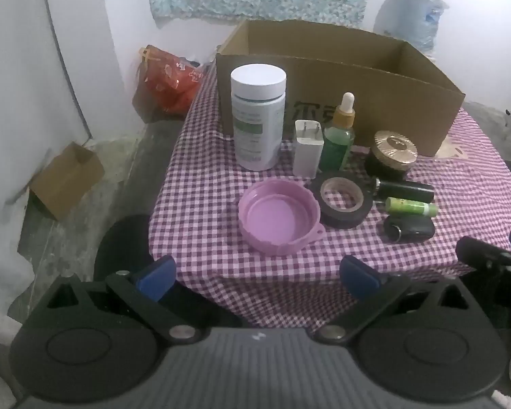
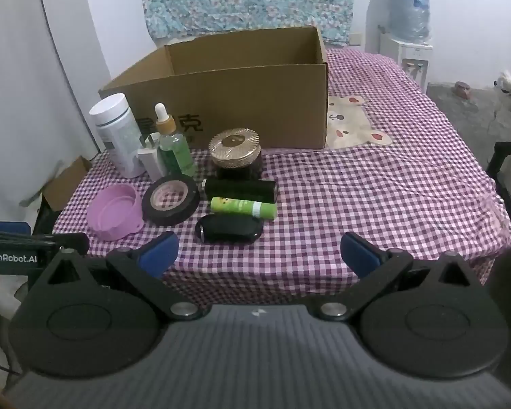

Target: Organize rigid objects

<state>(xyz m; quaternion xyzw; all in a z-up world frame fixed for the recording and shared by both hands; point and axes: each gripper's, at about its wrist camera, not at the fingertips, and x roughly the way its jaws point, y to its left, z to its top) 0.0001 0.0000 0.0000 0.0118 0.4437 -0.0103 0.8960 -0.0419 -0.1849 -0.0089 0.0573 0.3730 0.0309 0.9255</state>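
Near the table's front-left corner, small items such as a pink lid [image 1: 280,218] sit before an apparently empty cardboard box [image 1: 340,102]; both left gripper [image 1: 257,274] and right gripper [image 2: 259,250] hover wide and empty, best approaching squarely, one item at a time.

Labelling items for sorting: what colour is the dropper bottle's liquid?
Green, in the dropper bottle; clearest in the left wrist view.

An open cardboard box [image 2: 228,102] stands behind upright white bottle [image 1: 258,116], charger [image 1: 308,151], green dropper bottle [image 1: 339,136], gold-lidded jar [image 1: 390,153]; pink lid [image 1: 279,220], tape roll [image 1: 342,199], lying tubes nearer
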